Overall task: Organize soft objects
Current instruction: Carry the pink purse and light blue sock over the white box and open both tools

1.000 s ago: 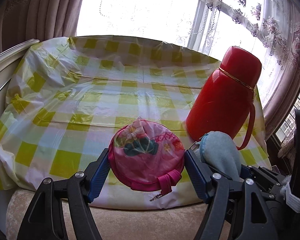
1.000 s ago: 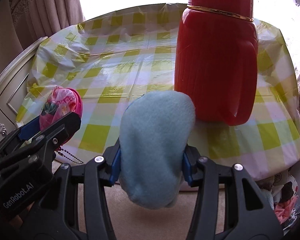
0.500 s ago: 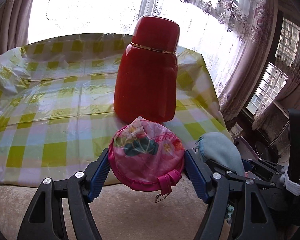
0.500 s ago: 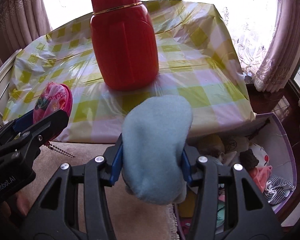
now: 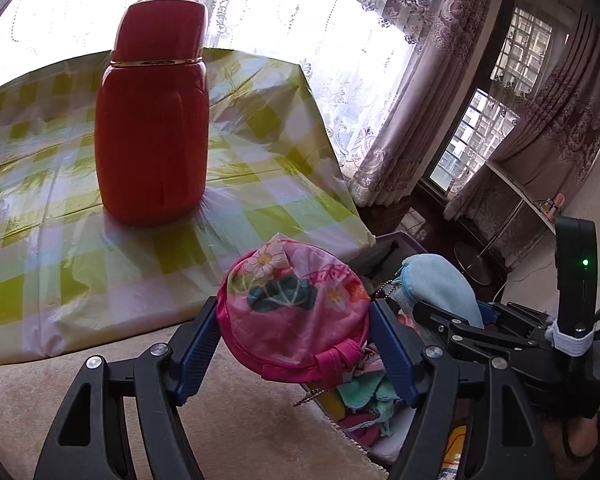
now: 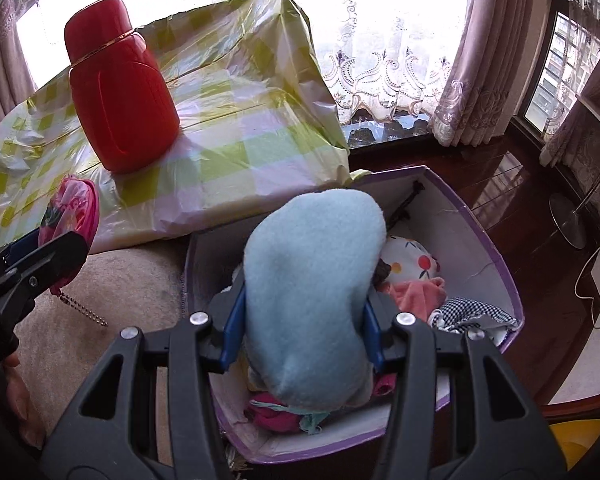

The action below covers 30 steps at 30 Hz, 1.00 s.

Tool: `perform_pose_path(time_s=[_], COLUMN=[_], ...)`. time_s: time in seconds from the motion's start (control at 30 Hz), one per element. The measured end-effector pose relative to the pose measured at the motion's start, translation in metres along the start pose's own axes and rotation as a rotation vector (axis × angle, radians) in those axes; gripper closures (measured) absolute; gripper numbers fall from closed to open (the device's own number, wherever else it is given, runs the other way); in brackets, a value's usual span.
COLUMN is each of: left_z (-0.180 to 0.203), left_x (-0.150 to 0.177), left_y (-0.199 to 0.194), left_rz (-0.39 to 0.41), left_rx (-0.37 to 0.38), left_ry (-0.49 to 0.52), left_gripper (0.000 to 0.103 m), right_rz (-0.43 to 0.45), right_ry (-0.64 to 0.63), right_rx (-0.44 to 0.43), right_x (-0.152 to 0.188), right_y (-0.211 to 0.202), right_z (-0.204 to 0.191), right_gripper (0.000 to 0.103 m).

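Soft objects, two in hand: blue plush pouch (image 6: pixel 314 300) being pinched between the blue pads (image 6: pixel 233 328) of the right gripper (image 6: pixel 302 330), jaws clamped on its sides, hanging directly over the open storage box (image 6: pixel 472 220); pink floral pouch (image 5: pixel 294 310) being squeezed across its round body by the left gripper (image 5: pixel 294 338), jaws closed on it, pink strap and bead chain (image 5: pixel 310 396) dangling below. Left-held pouch hovering over the beige cushion (image 5: pixel 240 420), just beside the box and not yet above it, judging from the right wrist view, where it is showing at the far left (image 6: pixel 74 212). Box sitting on the dark wooden floor (image 6: pixel 512 184), touching the cushion's edge, already holding mixed fabric items: pink cloth (image 6: pixel 418 294), checked cloth (image 6: pixel 470 314), fruit-print piece (image 6: pixel 410 260), magenta piece (image 6: pixel 272 414) near the front wall. Checked plastic tablecloth (image 5: pixel 260 168) lying further out, carrying only a red thermos (image 5: pixel 152 120), standing upright; no soft items showing on it. Progress judged well advanced: several pieces already boxed, two pouches awaiting release. Remaining, as a judgement: opening over the box for the blue pouch, then bringing the pink one across and dropping it likewise. Curtains (image 6: pixel 480 80) and bright window closing the background.
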<state>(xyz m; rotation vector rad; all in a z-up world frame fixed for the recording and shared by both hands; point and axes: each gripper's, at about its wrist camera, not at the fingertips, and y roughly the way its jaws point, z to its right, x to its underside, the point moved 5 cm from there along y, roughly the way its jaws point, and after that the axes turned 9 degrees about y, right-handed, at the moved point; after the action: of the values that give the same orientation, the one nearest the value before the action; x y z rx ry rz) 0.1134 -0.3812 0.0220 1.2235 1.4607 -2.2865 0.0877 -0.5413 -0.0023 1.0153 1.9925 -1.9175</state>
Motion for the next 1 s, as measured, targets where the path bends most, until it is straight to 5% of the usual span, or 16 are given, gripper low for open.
perform_pose_path(time_s=[0.3, 0.7, 0.87, 1.0], left_z=[0.043, 0.053, 0.045, 0.033], left_x=[0.002, 0.004, 0.016, 0.032], left_y=[0.015, 0.021, 0.039, 0.033], left_rz=[-0.039, -0.054, -0.156, -0.2], left_rx=[0.086, 0.15, 0.178, 0.175], left_ry=[0.071, 0.067, 0.002, -0.062], left_gripper=[0.029, 0.027, 0.02, 0.02], right_rz=[-0.003, -0.001, -0.023, -0.048], right_ry=[0.056, 0.08, 0.075, 0.077], right_rx=[0.07, 0.113, 0.128, 0.169], right_x=[0.001, -0.002, 0.001, 0.007], right_y=[-0.002, -0.002, 0.003, 0.002], right_z=[0.043, 0.068, 0.066, 0.064], right_gripper=[0.05, 0.05, 0.024, 0.02])
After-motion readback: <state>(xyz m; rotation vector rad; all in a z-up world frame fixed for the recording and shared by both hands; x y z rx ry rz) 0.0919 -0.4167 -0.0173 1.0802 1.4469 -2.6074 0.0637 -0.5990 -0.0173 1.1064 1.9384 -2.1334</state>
